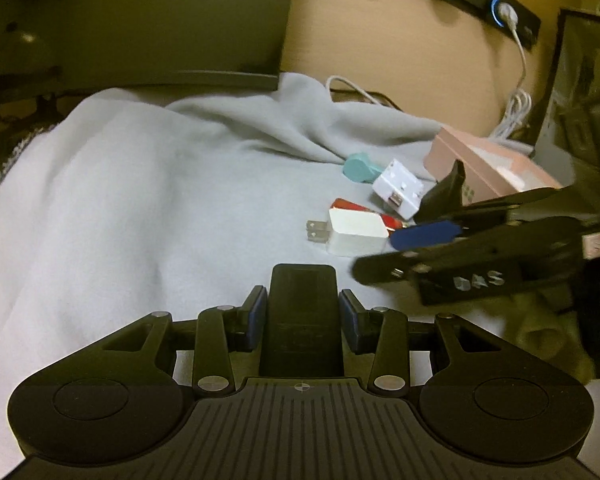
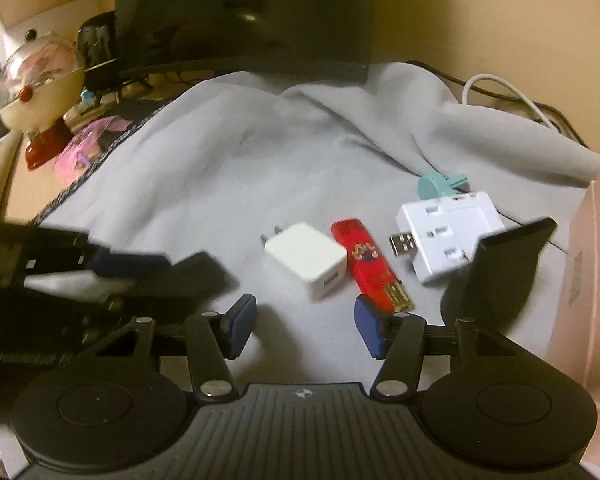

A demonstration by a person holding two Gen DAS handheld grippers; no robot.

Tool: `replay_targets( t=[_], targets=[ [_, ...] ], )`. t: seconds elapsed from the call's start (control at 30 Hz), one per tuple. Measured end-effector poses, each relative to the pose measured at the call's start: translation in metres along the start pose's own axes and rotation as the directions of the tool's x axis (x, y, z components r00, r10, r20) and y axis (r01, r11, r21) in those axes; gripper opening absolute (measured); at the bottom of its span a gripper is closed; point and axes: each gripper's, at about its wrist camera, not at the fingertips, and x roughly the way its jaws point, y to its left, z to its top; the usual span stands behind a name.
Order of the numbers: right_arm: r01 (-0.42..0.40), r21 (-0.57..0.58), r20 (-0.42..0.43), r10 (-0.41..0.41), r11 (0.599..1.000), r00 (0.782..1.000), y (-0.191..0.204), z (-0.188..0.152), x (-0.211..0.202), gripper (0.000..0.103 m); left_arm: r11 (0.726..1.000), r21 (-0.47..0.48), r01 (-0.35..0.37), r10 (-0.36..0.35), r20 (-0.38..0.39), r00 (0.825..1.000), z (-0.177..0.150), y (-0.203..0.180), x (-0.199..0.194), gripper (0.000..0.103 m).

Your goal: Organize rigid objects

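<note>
Right wrist view | right hand-held gripper (image 2: 305,330) part open, empty | white charger (image 2: 306,261) on grey blanket (image 2: 204,168), just ahead at 12 o'clock, long axis 10-to-4 | right hand nearer

1. Black block (image 1: 303,312): upright between my left pads.
2. White charger (image 2: 306,260): flat, prongs toward 11 o'clock.
3. Red stick (image 2: 370,264): touching charger at 3 o'clock.
4. White adapter (image 2: 448,236): further toward 3.
5. Teal piece (image 2: 436,186): at adapter's 11.

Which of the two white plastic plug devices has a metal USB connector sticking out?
The larger flat white adapter beside the pink box; the white cube charger shows prongs instead.
</note>
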Motion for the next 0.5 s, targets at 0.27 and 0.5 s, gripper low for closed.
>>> replay_targets(
  t=[0.27, 0.5],
  targets=[
    [0.043, -0.054, 0.016, -0.042, 0.998, 0.999, 0.013, 0.017, 0.023, 0.048, 0.998, 0.04, -0.038, 0.038, -0.005, 0.999, -0.001, -0.009, 0.0, 0.044],
    [0.019, -0.061, -0.002, -0.019, 0.998, 1.0, -0.004, -0.011, -0.027, 0.048, 0.993, 0.088, -0.074, 0.075, -0.01, 0.997, -0.001, -0.016, 0.001, 0.044]
  ],
)
